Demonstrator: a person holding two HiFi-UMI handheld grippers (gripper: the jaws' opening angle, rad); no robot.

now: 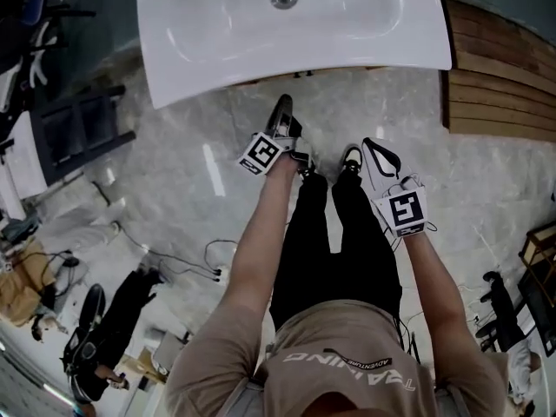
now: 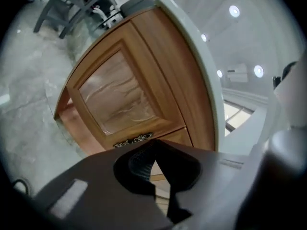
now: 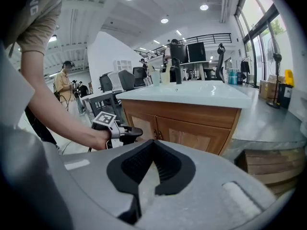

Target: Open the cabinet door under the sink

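Observation:
The wooden cabinet (image 3: 182, 126) stands under the white sink top (image 1: 287, 24), and both of its panelled doors are closed. In the left gripper view one door panel (image 2: 117, 97) fills the frame, tilted, with a dark ornate handle (image 2: 133, 139) just beyond my jaws. My left gripper (image 2: 152, 150) is shut and empty, close in front of that door; it shows below the sink's front edge in the head view (image 1: 283, 107) and left of the doors in the right gripper view (image 3: 122, 133). My right gripper (image 3: 153, 147) is shut on nothing, farther back at my right side (image 1: 369, 146).
Stacked wooden boards (image 1: 495, 76) lie right of the cabinet on the marble floor. A dark rack (image 1: 78, 129) and cables (image 1: 191, 263) are to the left, with people (image 1: 95, 328) standing behind. A faucet (image 3: 176, 73) rises from the sink top.

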